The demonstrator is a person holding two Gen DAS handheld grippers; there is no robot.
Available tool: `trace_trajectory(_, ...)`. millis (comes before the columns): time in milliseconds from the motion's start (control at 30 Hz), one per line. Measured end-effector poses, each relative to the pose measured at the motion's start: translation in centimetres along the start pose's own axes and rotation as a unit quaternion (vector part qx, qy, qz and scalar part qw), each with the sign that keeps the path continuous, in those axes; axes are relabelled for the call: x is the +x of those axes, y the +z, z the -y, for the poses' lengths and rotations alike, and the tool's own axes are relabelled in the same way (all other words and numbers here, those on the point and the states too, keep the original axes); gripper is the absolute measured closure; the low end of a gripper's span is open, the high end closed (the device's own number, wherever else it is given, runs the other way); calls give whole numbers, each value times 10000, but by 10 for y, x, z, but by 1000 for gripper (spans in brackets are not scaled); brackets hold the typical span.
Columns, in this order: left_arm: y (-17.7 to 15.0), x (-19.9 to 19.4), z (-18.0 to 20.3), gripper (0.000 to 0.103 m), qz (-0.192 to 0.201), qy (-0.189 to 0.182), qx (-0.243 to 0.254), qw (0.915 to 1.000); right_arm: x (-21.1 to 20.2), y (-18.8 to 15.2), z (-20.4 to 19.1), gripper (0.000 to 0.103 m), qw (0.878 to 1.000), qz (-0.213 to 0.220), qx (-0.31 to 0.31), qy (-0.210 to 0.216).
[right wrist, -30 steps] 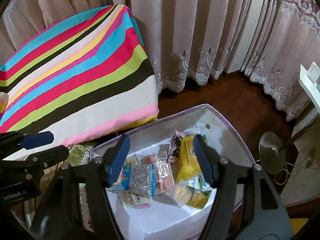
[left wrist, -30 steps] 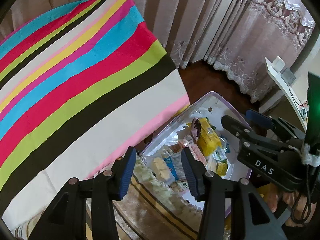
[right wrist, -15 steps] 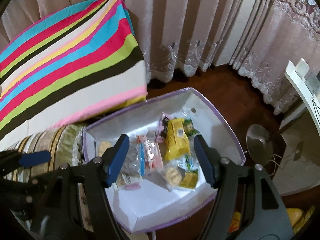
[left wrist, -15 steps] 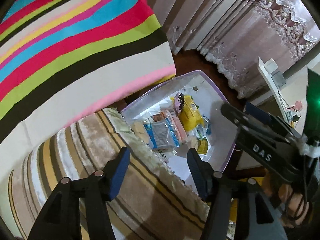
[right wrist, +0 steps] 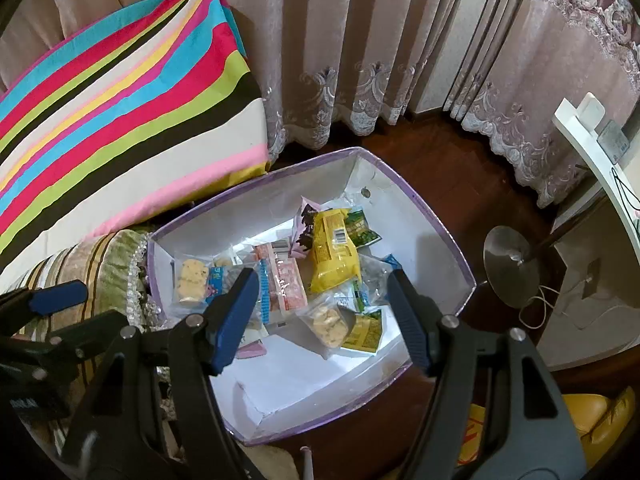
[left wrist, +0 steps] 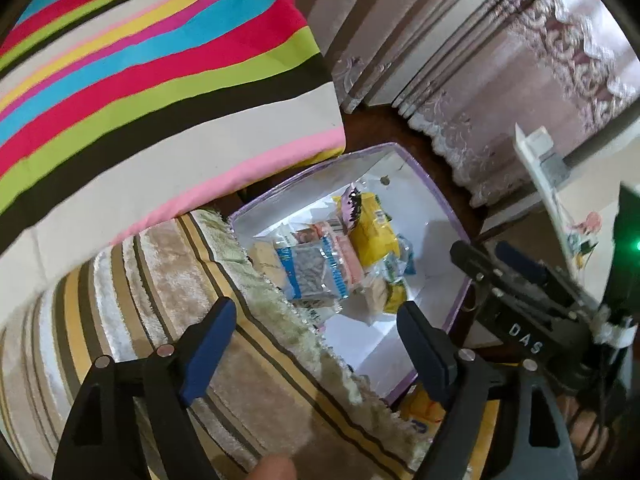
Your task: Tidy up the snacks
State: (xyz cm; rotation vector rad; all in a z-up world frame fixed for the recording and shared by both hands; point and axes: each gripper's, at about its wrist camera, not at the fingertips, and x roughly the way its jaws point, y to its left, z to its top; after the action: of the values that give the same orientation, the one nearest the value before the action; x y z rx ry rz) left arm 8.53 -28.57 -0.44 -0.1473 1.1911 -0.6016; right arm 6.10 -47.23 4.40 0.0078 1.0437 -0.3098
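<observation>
Snack packets (right wrist: pixel 320 276) piled at centre of frame, inside white bin (right wrist: pixel 448 248). Light, crinkly, slippery film; biscuits fragile. Best pinched at sealed edge. Left gripper (left wrist: pixel 316 344) opening, empty. Right gripper (right wrist: pixel 324 316) spread, empty.

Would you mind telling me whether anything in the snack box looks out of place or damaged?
The snacks lie in a loose, overlapping heap in the purple-rimmed box, the yellow packet slanting over others. The box's white floor lining looks creased and torn near the front. Nothing has spilled outside.
</observation>
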Motion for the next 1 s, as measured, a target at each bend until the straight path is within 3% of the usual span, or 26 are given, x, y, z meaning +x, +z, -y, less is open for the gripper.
trace_trajectory(1000,5,7,1,16,-67,-39,6,10000,2,4,1,33,10000,6,16,51)
